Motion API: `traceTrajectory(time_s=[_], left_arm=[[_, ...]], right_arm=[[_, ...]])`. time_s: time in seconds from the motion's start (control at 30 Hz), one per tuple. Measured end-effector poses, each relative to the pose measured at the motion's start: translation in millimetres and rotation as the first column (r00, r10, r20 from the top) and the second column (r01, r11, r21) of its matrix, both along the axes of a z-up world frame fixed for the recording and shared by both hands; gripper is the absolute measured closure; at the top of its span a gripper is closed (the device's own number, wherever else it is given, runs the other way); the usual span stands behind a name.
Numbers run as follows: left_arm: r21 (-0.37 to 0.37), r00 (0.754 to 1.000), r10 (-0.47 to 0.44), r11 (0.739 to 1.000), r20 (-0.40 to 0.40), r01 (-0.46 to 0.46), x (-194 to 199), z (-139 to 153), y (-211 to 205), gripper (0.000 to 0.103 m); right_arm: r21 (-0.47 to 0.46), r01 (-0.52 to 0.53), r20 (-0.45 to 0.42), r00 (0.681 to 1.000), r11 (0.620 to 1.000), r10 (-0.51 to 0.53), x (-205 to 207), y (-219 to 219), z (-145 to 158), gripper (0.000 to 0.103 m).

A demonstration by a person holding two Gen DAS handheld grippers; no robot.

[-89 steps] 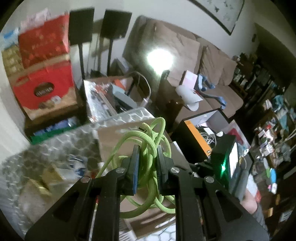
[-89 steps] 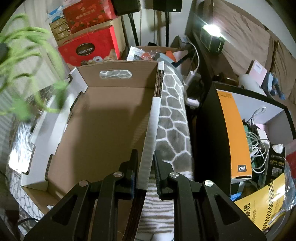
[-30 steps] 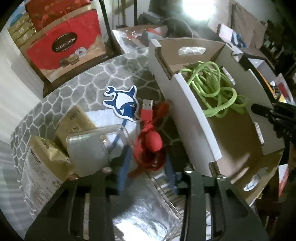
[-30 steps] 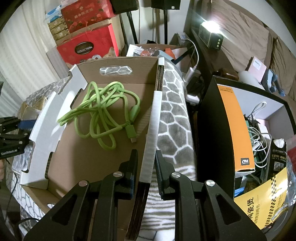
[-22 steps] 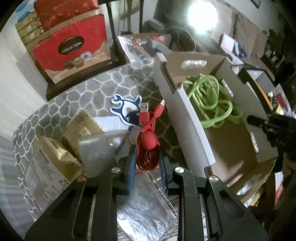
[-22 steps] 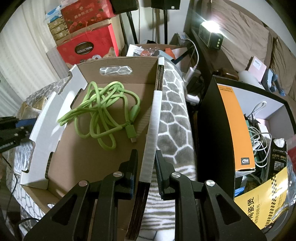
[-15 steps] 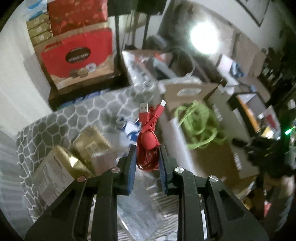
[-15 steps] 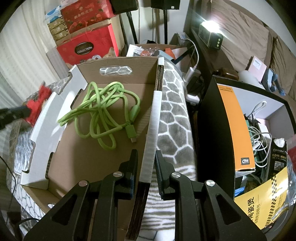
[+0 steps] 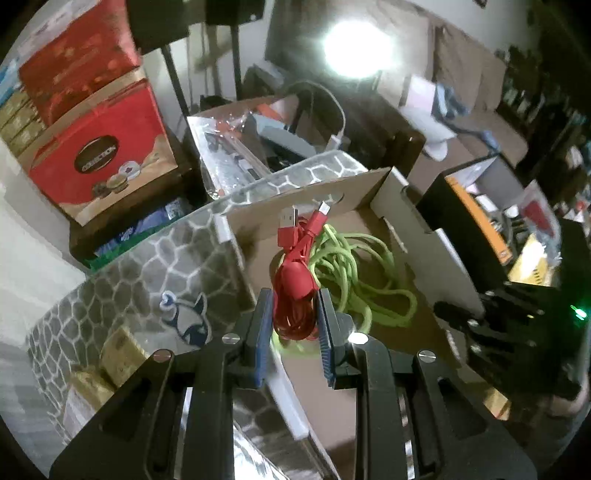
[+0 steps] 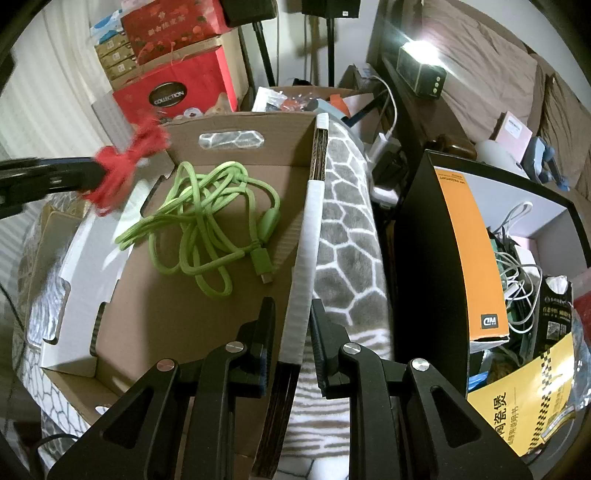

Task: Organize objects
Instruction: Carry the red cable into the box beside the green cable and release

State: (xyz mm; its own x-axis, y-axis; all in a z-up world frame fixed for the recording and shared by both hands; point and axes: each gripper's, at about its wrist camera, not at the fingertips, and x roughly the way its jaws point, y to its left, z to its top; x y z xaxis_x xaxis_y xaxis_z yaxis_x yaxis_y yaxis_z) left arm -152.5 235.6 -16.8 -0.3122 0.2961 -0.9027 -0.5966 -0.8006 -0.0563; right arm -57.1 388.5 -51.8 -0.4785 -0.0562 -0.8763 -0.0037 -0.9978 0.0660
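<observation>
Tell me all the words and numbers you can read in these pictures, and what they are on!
"COLLECTION" on the red gift box.
"CIM", as best I can read it, on the orange box.
Chinese characters on the yellow bag.
Gold Chinese characters on the red carton: too small to read.
Print on the pink box and the dark packet: too small to read.

Two cables are counted: one red cable (image 9: 295, 295) and one green cable (image 10: 207, 229). One cardboard box (image 10: 177, 332) and two grippers are present, the left gripper (image 9: 294, 321) and the right gripper (image 10: 291, 332). Further count: one whale sticker (image 9: 184, 317), two gold packets (image 9: 110, 365), one red carton (image 10: 177, 92) marked COLLECTION, and one orange-and-black box (image 10: 469, 258).
</observation>
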Motion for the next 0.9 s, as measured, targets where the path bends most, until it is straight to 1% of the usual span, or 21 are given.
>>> traceTrajectory(time_s=[0.07,0.17,0.23,0.27,0.3,0.33,0.37,0.4,0.5,0.57,0.67,0.73,0.8,0.9], left_arm=[[-0.042,1.000,-0.010,0.999,0.000,0.009,-4,-7,10,0.082],[-0.145,0.999,-0.012,0.989,-0.036,0.007,-9,-20,19,0.079],[-0.171,0.999,-0.002,0.985,-0.049,-0.007,-12,-24,18,0.076],[-0.168,0.999,0.003,0.986,-0.050,-0.011,-13,-25,17,0.074],[-0.159,0.999,0.005,0.987,-0.048,-0.012,-14,-25,16,0.067],[-0.143,0.999,0.009,0.990,-0.043,-0.015,-14,-25,13,0.063],[-0.138,0.999,0.012,0.990,-0.041,-0.017,-15,-25,13,0.055],[-0.129,0.999,0.018,0.991,-0.041,-0.023,-14,-24,10,0.052],[-0.084,0.999,0.028,0.996,-0.030,-0.030,-11,-17,2,0.048],[-0.059,0.999,0.034,0.998,-0.035,-0.036,-7,-9,-4,0.047],[-0.027,0.997,0.051,0.998,-0.049,-0.053,2,5,-24,0.042],[-0.019,0.996,0.061,0.998,-0.058,-0.062,7,12,-38,0.040],[-0.017,0.994,0.084,0.996,-0.064,-0.086,13,16,-58,0.030],[-0.010,0.992,0.115,0.993,-0.054,-0.116,19,14,-86,0.029]], right_arm=[[-0.002,0.000,0.001,1.000,1.000,0.000,0,0,0,0.084],[-0.006,0.000,0.002,1.000,1.000,0.000,0,1,0,0.084],[-0.007,0.000,0.002,1.000,1.000,0.000,1,1,0,0.083],[-0.007,-0.001,0.002,1.000,1.000,0.001,1,0,1,0.083],[-0.006,-0.002,0.003,1.000,1.000,0.002,1,0,1,0.083],[-0.007,-0.001,0.002,1.000,1.000,0.001,1,0,1,0.083],[-0.006,-0.002,0.003,1.000,1.000,0.002,1,-1,1,0.083],[-0.005,-0.002,0.003,1.000,1.000,0.002,2,-1,1,0.083],[-0.007,0.000,0.003,1.000,1.000,0.000,2,-1,1,0.083],[-0.005,-0.002,0.002,1.000,1.000,0.002,2,-1,1,0.083],[-0.006,-0.003,0.003,1.000,1.000,0.003,2,-1,1,0.083],[-0.004,-0.002,0.005,1.000,1.000,0.002,2,-2,1,0.083],[-0.004,-0.001,0.005,1.000,1.000,0.001,3,-2,1,0.083],[-0.009,0.002,0.003,1.000,1.000,-0.002,4,-3,2,0.083]])
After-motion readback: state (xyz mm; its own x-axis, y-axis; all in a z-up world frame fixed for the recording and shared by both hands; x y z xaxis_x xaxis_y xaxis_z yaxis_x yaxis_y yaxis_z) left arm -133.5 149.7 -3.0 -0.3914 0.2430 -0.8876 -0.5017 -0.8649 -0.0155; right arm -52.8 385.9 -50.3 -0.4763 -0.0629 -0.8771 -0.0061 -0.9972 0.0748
